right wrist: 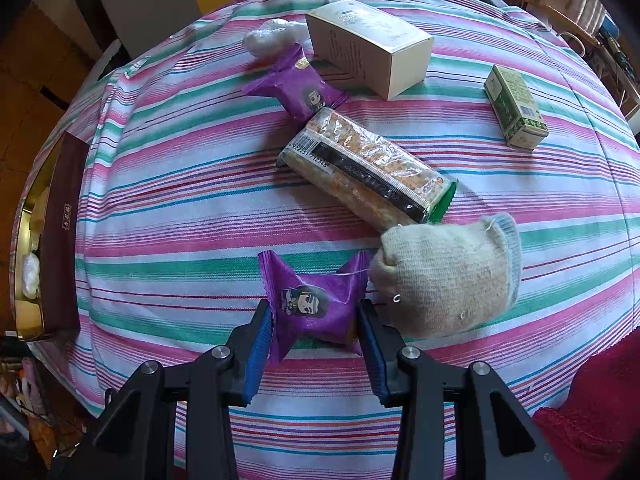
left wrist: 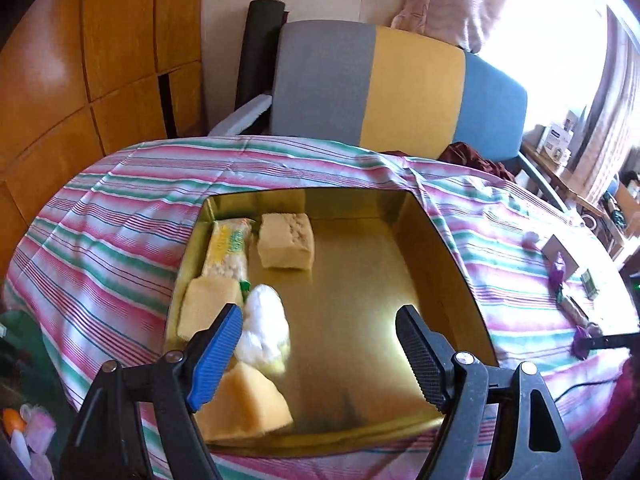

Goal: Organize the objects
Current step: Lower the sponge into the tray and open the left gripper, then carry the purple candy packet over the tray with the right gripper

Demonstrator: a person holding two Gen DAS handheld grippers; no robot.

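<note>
Your right gripper [right wrist: 314,354] pinches the purple sachet [right wrist: 310,306]; left gripper [left wrist: 320,354] hangs wide, empty, over the gold box [left wrist: 360,248].

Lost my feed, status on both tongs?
Left tongs open over gold tray. Right tongs shut on purple snack packet. Rolled sock touching alongside.

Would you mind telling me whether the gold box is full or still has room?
It still has room. The gold box holds yellow sponges, a snack bar and a white bundle along its left side; the rest of its floor is bare.
</note>
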